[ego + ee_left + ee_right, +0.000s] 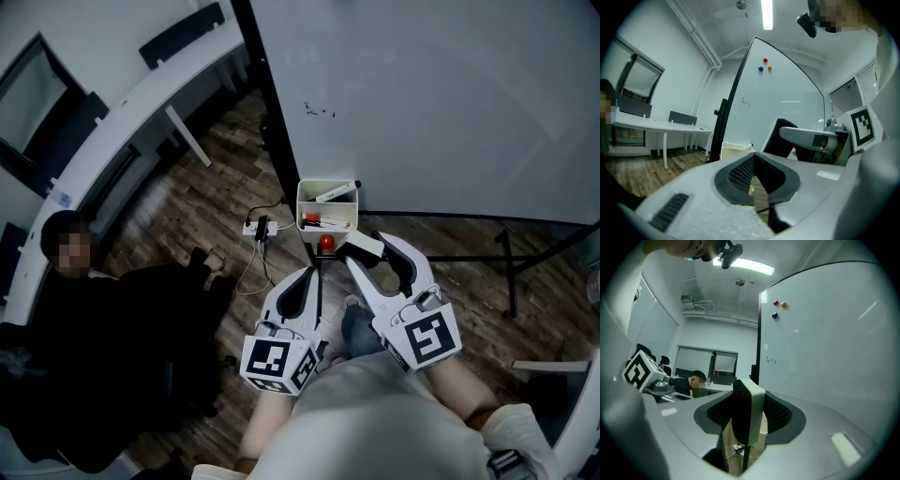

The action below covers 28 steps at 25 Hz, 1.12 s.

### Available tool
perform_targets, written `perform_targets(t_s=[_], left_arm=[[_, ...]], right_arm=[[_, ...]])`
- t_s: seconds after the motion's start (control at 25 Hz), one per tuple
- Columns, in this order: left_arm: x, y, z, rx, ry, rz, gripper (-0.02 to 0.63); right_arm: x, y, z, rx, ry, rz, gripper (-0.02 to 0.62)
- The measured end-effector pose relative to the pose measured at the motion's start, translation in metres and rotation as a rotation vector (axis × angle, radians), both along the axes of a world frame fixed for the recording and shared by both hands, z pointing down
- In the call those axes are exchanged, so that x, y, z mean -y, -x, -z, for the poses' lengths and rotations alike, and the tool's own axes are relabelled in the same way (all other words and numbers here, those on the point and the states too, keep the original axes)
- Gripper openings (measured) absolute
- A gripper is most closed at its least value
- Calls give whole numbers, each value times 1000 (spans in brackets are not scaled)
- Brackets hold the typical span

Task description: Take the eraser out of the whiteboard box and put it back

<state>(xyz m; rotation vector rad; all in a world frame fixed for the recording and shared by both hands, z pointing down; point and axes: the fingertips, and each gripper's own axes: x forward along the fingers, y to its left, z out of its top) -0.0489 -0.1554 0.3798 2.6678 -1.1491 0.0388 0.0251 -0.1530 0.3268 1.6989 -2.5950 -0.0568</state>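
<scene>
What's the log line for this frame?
right gripper: shut on eraser | left gripper: shut, empty | eraser: out of box | box: markers inside

Eraser [362, 244] in right tongs [368, 249], beside box [303, 200]

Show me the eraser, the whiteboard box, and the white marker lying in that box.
eraser [756, 410]: right gripper view, on its white side.
whiteboard box [302, 204]: head view, on its left wall.
marker [335, 194]: head view, on the middle of its white barrel.
</scene>
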Motion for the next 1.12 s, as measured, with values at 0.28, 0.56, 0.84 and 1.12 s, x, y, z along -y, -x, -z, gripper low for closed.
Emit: perform_targets(t_s=[0.28, 0.56, 0.84, 1.12], left_arm=[[-19, 2, 1, 2, -4, -3, 5], [-37, 5, 0, -1, -4, -5, 4], [-52, 8, -5, -3, 2, -9, 3], [-58, 15, -4, -9, 2, 3, 5]], right_arm=[[-21, 2, 2, 1, 4, -9, 198], [-40, 3, 5, -1, -5, -20, 198], [-55, 12, 8, 33, -67, 3, 198], [-65, 17, 6, 27, -49, 4, 198]])
